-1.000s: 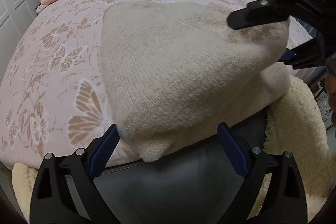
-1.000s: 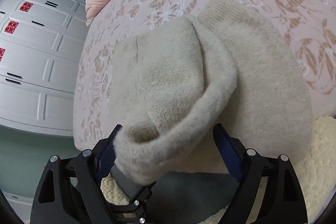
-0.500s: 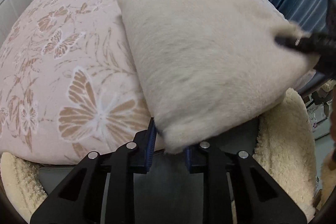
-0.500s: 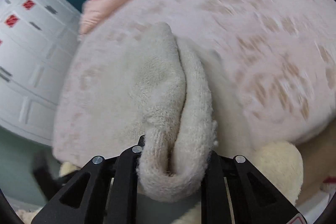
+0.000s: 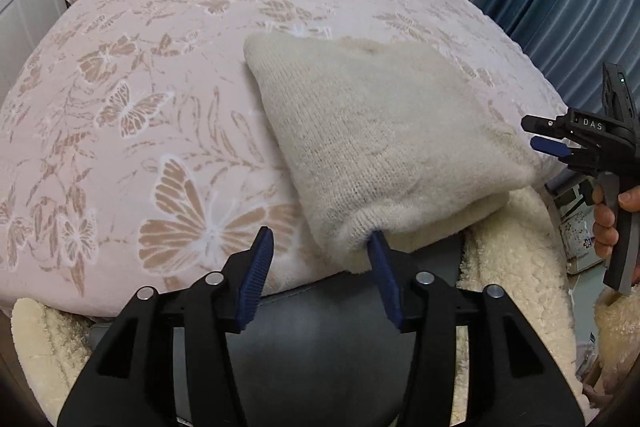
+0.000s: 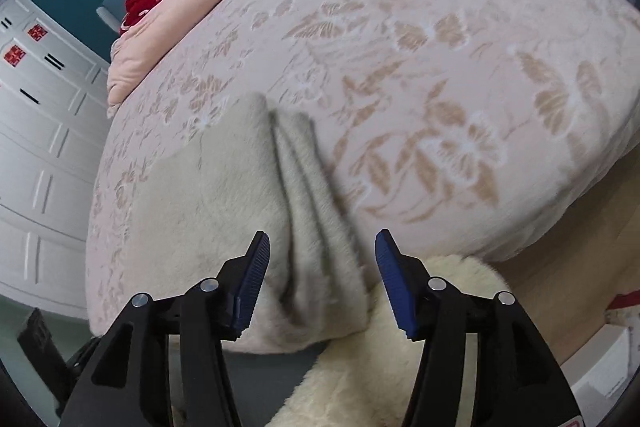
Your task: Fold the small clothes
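At the bottom of the left wrist view, the left gripper (image 5: 320, 247) is opening, about half spread; its right pad touches the near corner of the knit (image 5: 384, 131) but nothing is pinched. The folded cream knit lies at centre right on the butterfly-print bedspread (image 5: 132, 107), its near edge over a fleece (image 5: 516, 267). At the right edge a hand (image 5: 608, 219) holds the right gripper (image 5: 538, 135), marked "DAS". In the right wrist view, that gripper (image 6: 322, 247) is opening too, the knit's layered edge (image 6: 312, 211) loose between its pads. Upper left, a wardrobe (image 6: 36, 131) carries red stickers, unreadable.
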{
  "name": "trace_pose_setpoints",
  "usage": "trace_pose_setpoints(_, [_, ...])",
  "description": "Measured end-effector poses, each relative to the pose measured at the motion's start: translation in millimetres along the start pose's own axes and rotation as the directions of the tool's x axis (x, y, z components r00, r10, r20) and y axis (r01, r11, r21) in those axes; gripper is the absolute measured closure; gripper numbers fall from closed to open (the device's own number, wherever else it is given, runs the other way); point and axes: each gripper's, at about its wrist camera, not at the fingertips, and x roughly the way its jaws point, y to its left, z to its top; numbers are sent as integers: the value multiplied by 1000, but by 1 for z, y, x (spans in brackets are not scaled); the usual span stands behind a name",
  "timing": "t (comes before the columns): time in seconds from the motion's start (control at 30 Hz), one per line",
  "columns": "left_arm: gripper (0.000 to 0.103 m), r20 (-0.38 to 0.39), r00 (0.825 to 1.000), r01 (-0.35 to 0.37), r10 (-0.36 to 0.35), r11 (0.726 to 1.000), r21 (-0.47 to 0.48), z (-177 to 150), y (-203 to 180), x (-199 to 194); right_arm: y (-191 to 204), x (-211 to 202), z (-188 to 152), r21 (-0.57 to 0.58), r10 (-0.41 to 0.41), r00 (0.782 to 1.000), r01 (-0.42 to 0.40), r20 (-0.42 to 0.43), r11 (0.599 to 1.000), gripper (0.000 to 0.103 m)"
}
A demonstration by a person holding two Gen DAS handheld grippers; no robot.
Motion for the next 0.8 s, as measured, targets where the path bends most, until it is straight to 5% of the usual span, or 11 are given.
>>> trace_pose_setpoints(0.17, [31, 178, 984, -23, 24, 1000, -6, 32, -9, -37, 36, 15, 38, -71, 127, 992, -126, 12, 990, 31])
trace_pose_setpoints(0.27, [24, 200, 978, -46, 53, 998, -42, 50, -7, -39, 64, 62, 44, -149, 101, 993, -109, -61, 983, 27])
trace_pose_setpoints(0.33, [24, 182, 980, -62, 74, 996, -71, 56, -3, -35, 74, 98, 44, -175, 60, 992, -80, -113, 981, 53])
trace_pose_setpoints(0.37, [24, 176, 981, -69, 82, 994, -82, 57, 0, -35, 78, 108, 43, -184, 58, 989, -84, -138, 979, 93])
trace_pose_setpoints(0.4, [24, 168, 982, -76, 90, 993, -88, 56, 1, -34, 79, 110, 44, -165, 87, 985, -112, -150, 980, 92])
trace_pose_setpoints(0.5, [23, 156, 981, -103, 115, 991, -83, 50, 6, -32, 74, 65, 50, -151, 166, 986, -166, -14, 974, 93])
trace_pose_setpoints(0.57, [23, 129, 984, -115, 126, 989, -88, 44, 9, -25, 61, 58, 52, -152, 120, 992, -115, 28, 982, 93])
trace_pose_setpoints(0.67, [23, 73, 990, -108, 118, 986, -125, 39, 13, -9, 29, 110, 46, -151, 9, 990, -30, -138, 988, 87])
trace_pose_setpoints(0.8, [22, 58, 989, -121, 133, 979, -165, 38, 22, -9, 38, 59, 45, -103, 35, 999, -35, 3, 994, 75])
